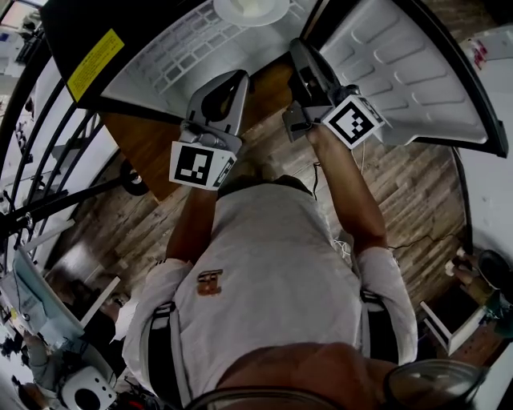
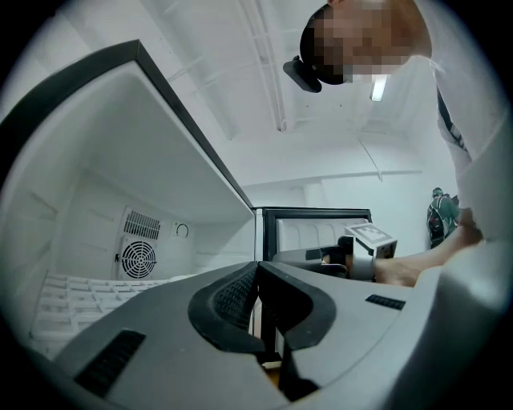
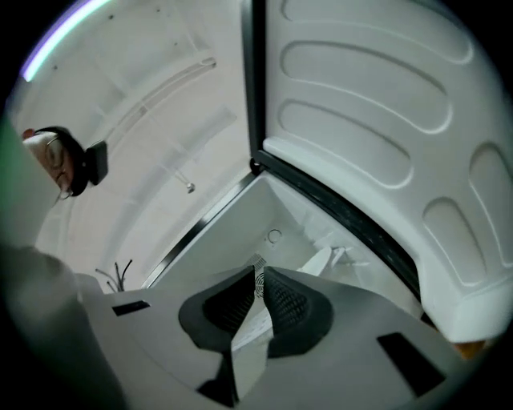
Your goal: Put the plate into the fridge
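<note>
A white plate lies on the white wire shelf inside the open fridge, at the top of the head view. My left gripper hovers just outside the fridge opening, short of the plate, its jaws shut on nothing. My right gripper reaches beside it at the opening's right edge, jaws also closed and empty. In the left gripper view the shut left gripper faces the fridge interior with its fan grille. The right gripper points into the fridge below the door.
The fridge door stands swung open at the right, its moulded inner liner close above the right gripper. A yellow label marks the fridge's left side. Dark stand legs cross the wooden floor at left.
</note>
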Available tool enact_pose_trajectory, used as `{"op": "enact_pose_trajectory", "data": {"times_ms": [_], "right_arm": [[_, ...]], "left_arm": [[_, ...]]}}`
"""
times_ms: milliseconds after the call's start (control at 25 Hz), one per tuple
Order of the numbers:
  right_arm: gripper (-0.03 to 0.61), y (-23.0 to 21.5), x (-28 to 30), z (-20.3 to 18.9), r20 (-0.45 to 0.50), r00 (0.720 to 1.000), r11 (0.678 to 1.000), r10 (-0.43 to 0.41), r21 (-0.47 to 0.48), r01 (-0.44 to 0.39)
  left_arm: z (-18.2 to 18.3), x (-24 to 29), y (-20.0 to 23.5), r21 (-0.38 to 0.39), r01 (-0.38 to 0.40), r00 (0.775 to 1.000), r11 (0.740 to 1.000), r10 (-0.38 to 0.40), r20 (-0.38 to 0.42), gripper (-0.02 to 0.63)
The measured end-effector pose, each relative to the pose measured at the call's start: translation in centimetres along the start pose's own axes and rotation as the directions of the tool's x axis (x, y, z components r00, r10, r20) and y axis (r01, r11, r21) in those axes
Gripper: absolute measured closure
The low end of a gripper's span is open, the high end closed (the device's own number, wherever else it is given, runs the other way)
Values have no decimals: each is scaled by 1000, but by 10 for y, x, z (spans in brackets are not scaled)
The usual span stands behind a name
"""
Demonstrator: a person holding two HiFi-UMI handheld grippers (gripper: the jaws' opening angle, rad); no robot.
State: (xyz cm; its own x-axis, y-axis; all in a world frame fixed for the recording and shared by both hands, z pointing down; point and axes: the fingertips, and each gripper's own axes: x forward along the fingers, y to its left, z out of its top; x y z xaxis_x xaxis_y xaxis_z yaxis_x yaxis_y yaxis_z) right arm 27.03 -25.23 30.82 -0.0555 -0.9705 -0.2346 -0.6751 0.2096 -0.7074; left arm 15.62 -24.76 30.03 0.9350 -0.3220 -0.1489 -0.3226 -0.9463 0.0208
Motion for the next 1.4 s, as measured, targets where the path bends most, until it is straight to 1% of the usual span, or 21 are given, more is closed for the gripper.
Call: {"op": "enact_pose_trajectory", "data": {"times_ms": [80,120,160,240,320,400,520,640,720,800,1000,1160,1400], "right_arm": [[526,17,-4,-4,-16,997,991,69,-116,-70],[529,26,-7,-6,-32,996,977,87,-194,-92],[529,34,-11,-8,-52,994,954,96,-281,-106],[532,50,-18,-15,-91,991,888,95,-442,-126],[535,63,-24,-24,-130,988,815,84,-561,-143],[537,71,-27,-33,-168,983,750,67,-642,-161],[541,74,-33,-43,-198,979,674,50,-717,-179],[545,83,-38,-44,-163,985,601,64,-782,-168],[545,88,-42,-44,-150,987,566,60,-809,-158],[545,90,-47,-46,-153,987,557,50,-816,-154],[545,81,-53,-52,-161,986,566,49,-809,-160],[546,79,-52,-54,-165,985,572,49,-804,-163],[546,82,-58,-53,-165,985,572,56,-803,-167]], "left_arm": [[1,1,-3,-6,6,1000,1000,-6,2,594],[2,1,-5,-7,10,1000,1000,-10,2,594],[3,1,-7,-7,16,1000,1000,-15,2,595],[7,-1,-14,-9,28,1000,1000,-28,7,595],[12,-3,-19,-14,40,999,999,-40,12,595],[14,-4,-24,-19,50,999,999,-49,14,595],[11,-3,-28,-19,57,998,998,-56,8,594],[7,-5,-34,-14,61,998,998,-61,3,594],[8,-8,-38,-10,61,998,998,-61,2,594],[8,-10,-40,-6,61,998,998,-61,0,594],[-1,-10,-44,-3,58,998,998,-58,-8,595],[0,-8,-44,1,50,999,999,-50,-12,595],[-1,-12,-50,7,46,999,999,-46,-17,594]]}}
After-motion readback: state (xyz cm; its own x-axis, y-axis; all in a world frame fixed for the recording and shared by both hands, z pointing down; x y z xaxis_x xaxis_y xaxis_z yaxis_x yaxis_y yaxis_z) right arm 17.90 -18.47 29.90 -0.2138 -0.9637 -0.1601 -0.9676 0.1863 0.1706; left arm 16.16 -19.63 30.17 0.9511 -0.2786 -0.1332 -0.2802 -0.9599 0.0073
